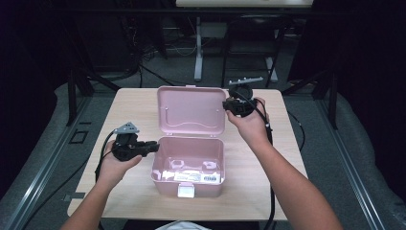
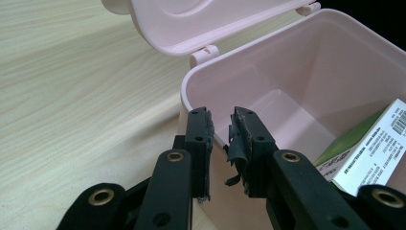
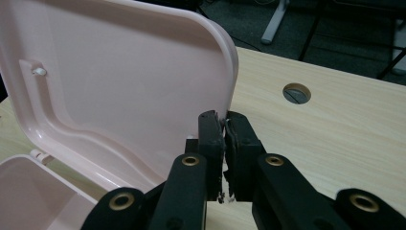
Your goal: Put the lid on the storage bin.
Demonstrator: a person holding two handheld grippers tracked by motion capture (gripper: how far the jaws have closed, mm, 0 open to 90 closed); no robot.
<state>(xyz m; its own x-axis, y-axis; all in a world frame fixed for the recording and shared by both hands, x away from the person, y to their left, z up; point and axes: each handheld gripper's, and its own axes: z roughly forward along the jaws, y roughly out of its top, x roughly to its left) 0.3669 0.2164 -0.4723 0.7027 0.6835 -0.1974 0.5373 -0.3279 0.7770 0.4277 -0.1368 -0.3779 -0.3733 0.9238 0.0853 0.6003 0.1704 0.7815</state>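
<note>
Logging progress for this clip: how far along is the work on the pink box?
Done: the lid of the pink storage box stands open, and a green-and-white carton lies inside. In hand: the right gripper pinches the lid's side edge, while the left gripper straddles the box wall at its corner, steadying it. Left: whether the lid goes further back or comes down I cannot tell.

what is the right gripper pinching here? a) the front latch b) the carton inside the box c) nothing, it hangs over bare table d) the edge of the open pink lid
d: in the right gripper view the right gripper has its jaws closed on the side edge of the raised lid of the pink box; the high view shows the same hand up at the lid's right edge.
</note>
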